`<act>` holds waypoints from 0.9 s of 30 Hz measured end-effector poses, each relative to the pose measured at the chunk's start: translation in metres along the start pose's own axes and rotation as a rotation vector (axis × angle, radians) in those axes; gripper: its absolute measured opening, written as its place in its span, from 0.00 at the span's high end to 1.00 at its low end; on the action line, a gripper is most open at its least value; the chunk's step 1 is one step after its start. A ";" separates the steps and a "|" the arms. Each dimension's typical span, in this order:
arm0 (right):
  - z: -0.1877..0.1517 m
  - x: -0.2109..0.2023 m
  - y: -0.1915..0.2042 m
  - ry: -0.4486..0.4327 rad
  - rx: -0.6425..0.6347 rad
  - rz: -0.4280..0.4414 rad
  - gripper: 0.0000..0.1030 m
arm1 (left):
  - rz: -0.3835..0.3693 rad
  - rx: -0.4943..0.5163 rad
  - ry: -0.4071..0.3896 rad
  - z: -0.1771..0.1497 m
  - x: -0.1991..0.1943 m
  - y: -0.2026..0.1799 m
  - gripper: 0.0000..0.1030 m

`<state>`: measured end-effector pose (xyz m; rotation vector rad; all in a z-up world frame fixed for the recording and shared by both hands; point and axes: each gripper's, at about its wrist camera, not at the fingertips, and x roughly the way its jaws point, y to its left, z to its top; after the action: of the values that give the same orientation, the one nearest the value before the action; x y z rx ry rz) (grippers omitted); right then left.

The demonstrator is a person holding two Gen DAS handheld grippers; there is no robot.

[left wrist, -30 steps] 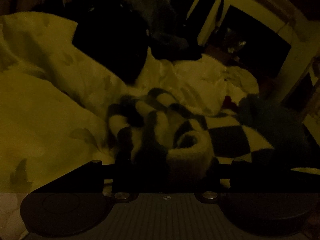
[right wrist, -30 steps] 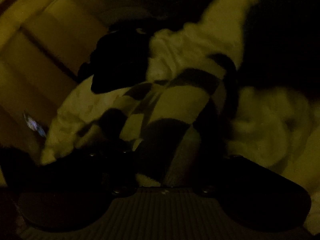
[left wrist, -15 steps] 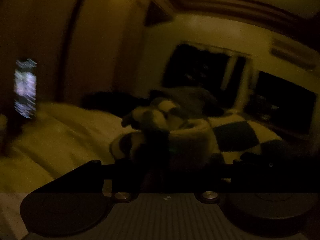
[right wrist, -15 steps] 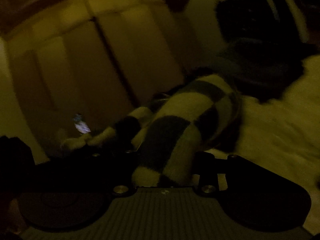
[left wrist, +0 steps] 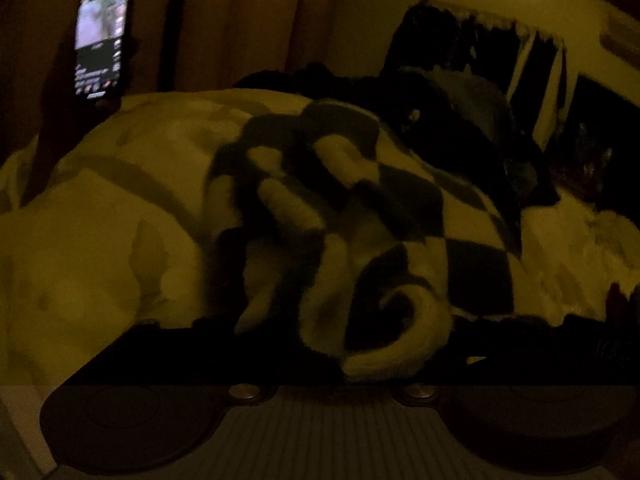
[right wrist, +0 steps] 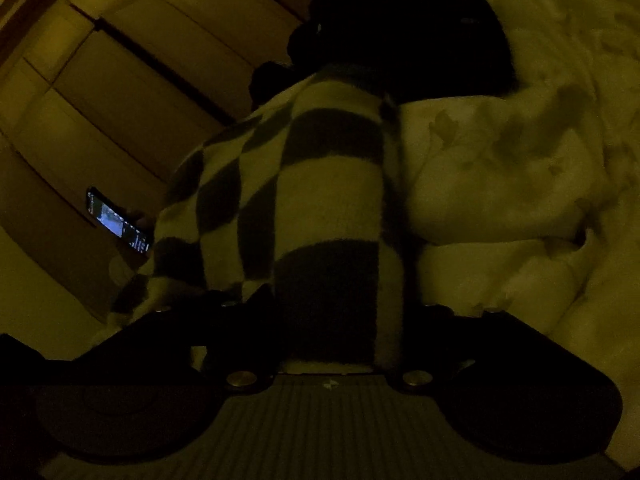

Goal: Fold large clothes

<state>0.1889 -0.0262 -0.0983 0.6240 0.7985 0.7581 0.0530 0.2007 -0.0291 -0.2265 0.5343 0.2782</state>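
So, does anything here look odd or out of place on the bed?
Yes. The checkered garment is bunched up in twisted rolls on the pale bedding, not spread flat for folding. A dark pile of clothes lies just behind it. A lit phone stands beyond the bed. Nothing looks spilled or damaged, though the room is very dim.
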 end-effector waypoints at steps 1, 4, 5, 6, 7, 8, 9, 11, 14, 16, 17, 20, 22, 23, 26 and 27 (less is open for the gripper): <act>0.003 -0.001 0.005 0.006 -0.015 -0.024 0.28 | 0.018 0.028 0.008 0.004 -0.004 -0.003 0.00; 0.013 -0.007 0.028 0.002 -0.117 -0.097 0.23 | 0.082 0.131 0.010 0.010 -0.026 -0.013 0.00; 0.012 -0.010 0.040 -0.002 -0.151 -0.122 0.20 | 0.102 0.166 -0.001 0.010 -0.034 -0.017 0.00; 0.014 -0.016 0.047 -0.010 -0.181 -0.145 0.16 | 0.114 0.195 -0.014 0.009 -0.046 -0.021 0.00; 0.009 -0.023 0.057 -0.021 -0.218 -0.174 0.14 | 0.117 0.217 -0.019 0.008 -0.054 -0.024 0.00; 0.009 -0.031 0.066 -0.032 -0.253 -0.211 0.10 | 0.115 0.231 -0.005 0.007 -0.057 -0.028 0.00; 0.010 -0.039 0.076 -0.036 -0.285 -0.249 0.08 | 0.109 0.245 0.035 0.007 -0.060 -0.032 0.00; 0.012 -0.049 0.092 -0.024 -0.355 -0.306 0.04 | 0.072 0.259 0.121 0.004 -0.061 -0.039 0.00; 0.012 -0.058 0.112 -0.004 -0.446 -0.375 0.01 | 0.019 0.260 0.171 -0.006 -0.067 -0.047 0.00; 0.010 -0.062 0.118 0.006 -0.455 -0.401 0.01 | 0.049 0.310 0.179 -0.011 -0.069 -0.054 0.00; 0.007 -0.063 0.117 0.024 -0.450 -0.405 0.01 | 0.066 0.341 0.186 -0.014 -0.069 -0.057 0.00; 0.000 -0.064 0.115 0.068 -0.438 -0.407 0.01 | 0.067 0.365 0.200 -0.019 -0.071 -0.060 0.00; -0.006 -0.063 0.116 0.078 -0.454 -0.430 0.01 | 0.039 0.334 0.217 -0.018 -0.072 -0.057 0.00; -0.008 -0.063 0.116 0.080 -0.463 -0.443 0.01 | 0.008 0.310 0.230 -0.017 -0.073 -0.055 0.00; -0.012 -0.063 0.118 0.078 -0.477 -0.461 0.01 | -0.062 0.265 0.253 -0.017 -0.073 -0.053 0.00; -0.013 -0.063 0.118 0.072 -0.474 -0.459 0.01 | -0.054 0.270 0.248 -0.017 -0.073 -0.054 0.00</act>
<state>0.1074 -0.0056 0.0062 -0.0177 0.7553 0.5183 0.0017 0.1303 0.0026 -0.0119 0.8029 0.1228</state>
